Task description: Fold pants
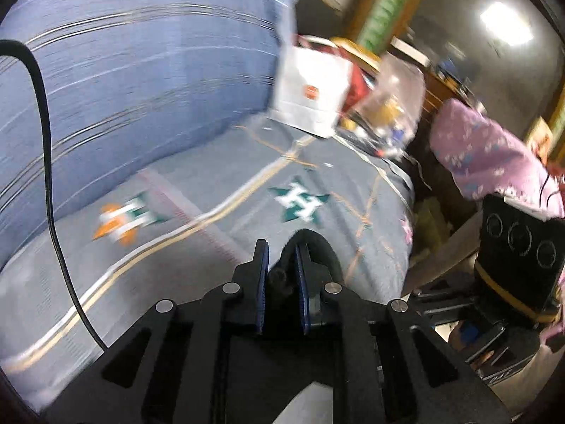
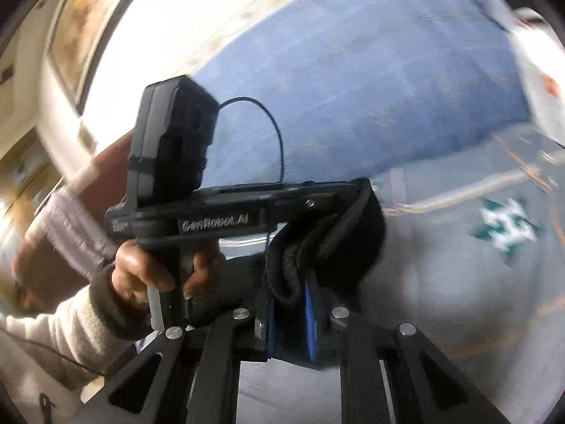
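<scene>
Grey bedding [image 1: 197,247] with teal star emblems and cream stripes filled the lower and middle part of both views, with a blue striped quilt [image 1: 141,70] heaped behind it in the upper left of the left wrist view.

Black pants [image 2: 328,243] showed as a bunched, ribbed band at the centre of the right wrist view, just above the blue pads. The right gripper [image 2: 291,304] had its fingers drawn close together with that dark fabric pinched between them. In the same view the cloth ran up and left to the tip of the left gripper [image 2: 356,194], which crossed the middle of the frame sideways with the lettering "GenRobot.AI" on its body, so the garment hung between the two tools. In the left wrist view the left gripper [image 1: 282,261] had its fingers nearly together at lower centre, with a dark fold of the pants [image 1: 316,247] caught between them and curling round the right-hand finger.

A bare hand [image 2: 155,272] in a cream sleeve gripped the left tool's handle at the lower left of the right wrist view. A white bag [image 1: 310,88] and a clear plastic bag stood at the far edge of the bedding, upper centre of the left wrist view. Pink flowered cloth [image 1: 494,155] lay at right, above the right tool's black body [image 1: 519,247]. A black cable [image 1: 49,176] looped down the left side.
</scene>
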